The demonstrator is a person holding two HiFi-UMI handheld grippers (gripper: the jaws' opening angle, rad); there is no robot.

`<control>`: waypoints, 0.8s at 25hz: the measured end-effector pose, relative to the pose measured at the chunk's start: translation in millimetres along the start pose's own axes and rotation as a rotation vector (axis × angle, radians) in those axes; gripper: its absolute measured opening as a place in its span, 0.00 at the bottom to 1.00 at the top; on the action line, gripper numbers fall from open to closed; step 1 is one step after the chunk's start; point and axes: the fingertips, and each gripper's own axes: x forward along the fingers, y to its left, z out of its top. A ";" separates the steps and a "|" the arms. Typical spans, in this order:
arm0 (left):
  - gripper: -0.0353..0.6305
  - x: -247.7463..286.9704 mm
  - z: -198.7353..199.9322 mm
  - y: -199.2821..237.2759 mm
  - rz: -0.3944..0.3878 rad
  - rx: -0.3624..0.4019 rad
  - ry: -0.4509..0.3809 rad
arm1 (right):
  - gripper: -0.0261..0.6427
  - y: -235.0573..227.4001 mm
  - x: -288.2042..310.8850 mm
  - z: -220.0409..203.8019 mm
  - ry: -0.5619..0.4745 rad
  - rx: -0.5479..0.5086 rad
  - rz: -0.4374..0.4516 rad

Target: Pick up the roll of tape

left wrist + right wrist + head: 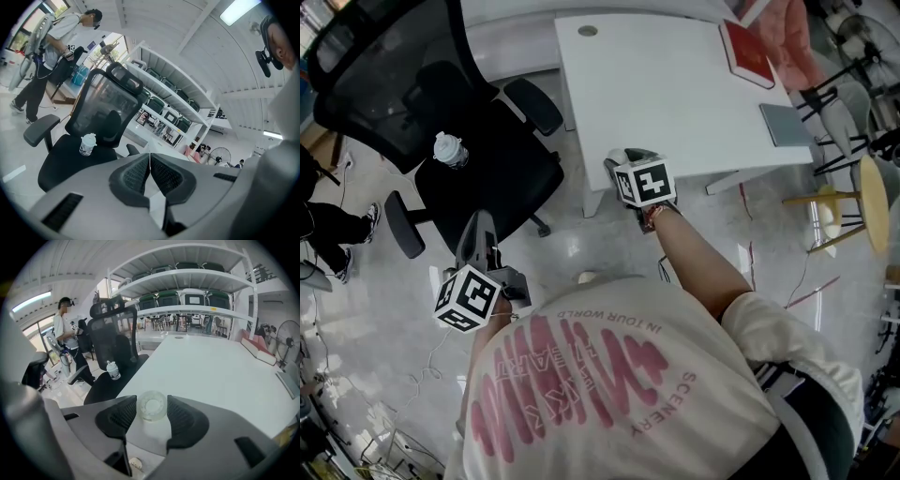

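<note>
Right gripper has the tape at the table's near edge!

The clear roll of tape [152, 405] sits between the right gripper's [151, 400] two black pads, one pressed to each side of it, just over the near edge of the white table [211, 371]; whether it is off the surface I cannot tell. In the head view that gripper covers the roll. Farther along the table lie a red book [747, 52] and a grey pad [786, 124], well apart from the roll. Off to the left, the left gripper [149, 157] hangs over the floor with its jaws pressed together and nothing between them, facing a black office chair [93, 117] with a small white-capped bottle [87, 144] upright on its seat. A person [56, 42] stands beyond the chair.
</note>
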 end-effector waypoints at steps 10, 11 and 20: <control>0.09 22.6 9.6 -33.6 -0.085 0.035 -0.006 | 0.37 -6.1 -25.8 -1.6 -0.011 0.027 -0.019; 0.09 26.2 10.0 -38.3 -0.098 0.044 -0.004 | 0.37 -7.9 -28.6 -2.5 -0.012 0.029 -0.024; 0.09 48.5 -0.7 -74.8 -0.197 0.072 0.063 | 0.37 -31.4 -63.1 -9.9 -0.059 0.100 -0.081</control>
